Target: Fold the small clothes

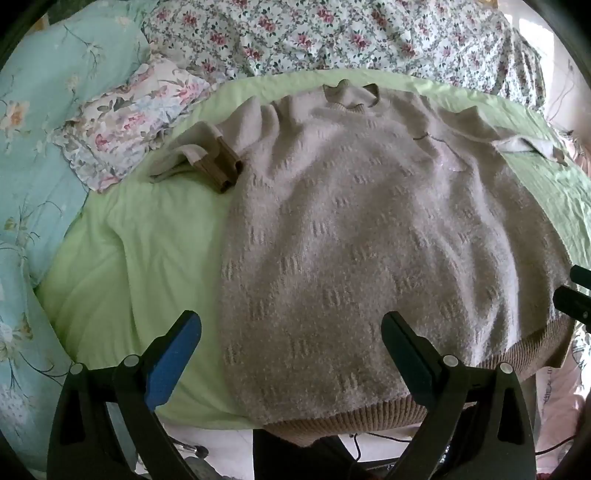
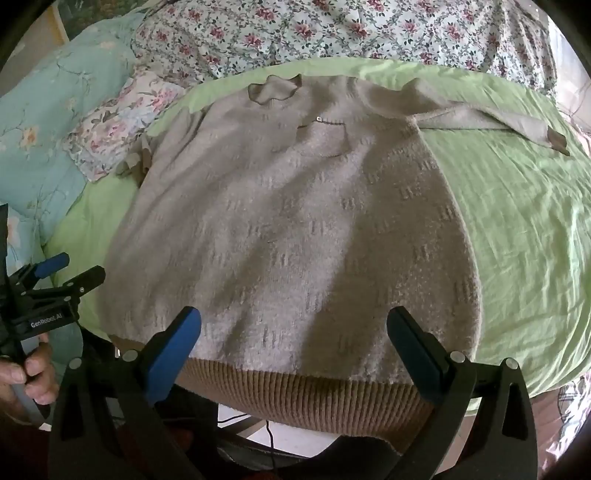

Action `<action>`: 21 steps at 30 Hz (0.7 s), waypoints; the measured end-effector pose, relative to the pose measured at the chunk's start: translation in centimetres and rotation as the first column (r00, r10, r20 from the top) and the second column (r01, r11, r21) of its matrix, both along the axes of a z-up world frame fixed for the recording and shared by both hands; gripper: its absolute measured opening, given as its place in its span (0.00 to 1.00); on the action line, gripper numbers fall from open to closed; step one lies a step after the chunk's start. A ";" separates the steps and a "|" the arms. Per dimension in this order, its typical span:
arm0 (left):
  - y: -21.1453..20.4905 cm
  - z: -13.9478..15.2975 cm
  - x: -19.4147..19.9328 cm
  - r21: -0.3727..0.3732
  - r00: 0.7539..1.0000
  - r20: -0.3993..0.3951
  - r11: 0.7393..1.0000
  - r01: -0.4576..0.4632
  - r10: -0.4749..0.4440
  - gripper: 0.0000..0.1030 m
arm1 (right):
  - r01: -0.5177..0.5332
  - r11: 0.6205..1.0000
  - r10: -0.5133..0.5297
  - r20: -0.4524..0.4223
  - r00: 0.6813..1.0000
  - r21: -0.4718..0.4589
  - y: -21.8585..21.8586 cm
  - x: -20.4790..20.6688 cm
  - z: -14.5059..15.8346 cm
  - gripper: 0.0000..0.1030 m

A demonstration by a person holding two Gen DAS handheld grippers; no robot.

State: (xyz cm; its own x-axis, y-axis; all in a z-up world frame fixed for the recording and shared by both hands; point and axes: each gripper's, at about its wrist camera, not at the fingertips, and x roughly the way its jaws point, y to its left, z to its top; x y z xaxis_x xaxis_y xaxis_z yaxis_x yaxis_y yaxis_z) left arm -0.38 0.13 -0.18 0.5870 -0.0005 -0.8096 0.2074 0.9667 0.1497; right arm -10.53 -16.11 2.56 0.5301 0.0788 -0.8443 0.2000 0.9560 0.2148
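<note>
A beige knit sweater [image 1: 369, 221] lies flat on a light green sheet [image 1: 147, 251], collar far, brown ribbed hem [image 2: 306, 391] hanging over the near bed edge. Its left sleeve [image 1: 207, 158] is bunched beside the body; its right sleeve [image 2: 491, 122] stretches out to the right. My left gripper [image 1: 291, 354] is open and empty above the hem's left part. My right gripper [image 2: 295, 350] is open and empty above the hem's middle. The left gripper also shows in the right wrist view [image 2: 70, 269], left of the sweater.
A floral quilt [image 1: 314, 33] is piled at the far side. A teal floral duvet [image 1: 40, 129] and a small floral pillow [image 1: 133, 118] lie at the left. The floor with a cable [image 2: 269, 432] shows below the bed edge.
</note>
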 end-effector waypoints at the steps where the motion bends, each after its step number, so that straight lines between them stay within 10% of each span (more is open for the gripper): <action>1: 0.1 0.0 0.0 0.000 1.000 0.000 1.000 0.000 0.000 0.96 | 0.001 1.000 -0.001 0.000 1.000 0.001 0.0 0.0 0.0 0.98; 21: -0.1 0.2 0.3 -0.002 1.000 -0.003 1.000 0.001 -0.001 0.96 | 0.001 1.000 -0.001 0.003 1.000 -0.004 0.0 0.4 -0.1 0.98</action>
State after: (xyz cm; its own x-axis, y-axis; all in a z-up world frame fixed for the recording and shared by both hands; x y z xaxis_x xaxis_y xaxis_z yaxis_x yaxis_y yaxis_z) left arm -0.10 0.05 -0.02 0.5841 -0.0027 -0.8116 0.2092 0.9667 0.1473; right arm -10.14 -16.08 2.44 0.5326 0.0752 -0.8430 0.2002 0.9566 0.2118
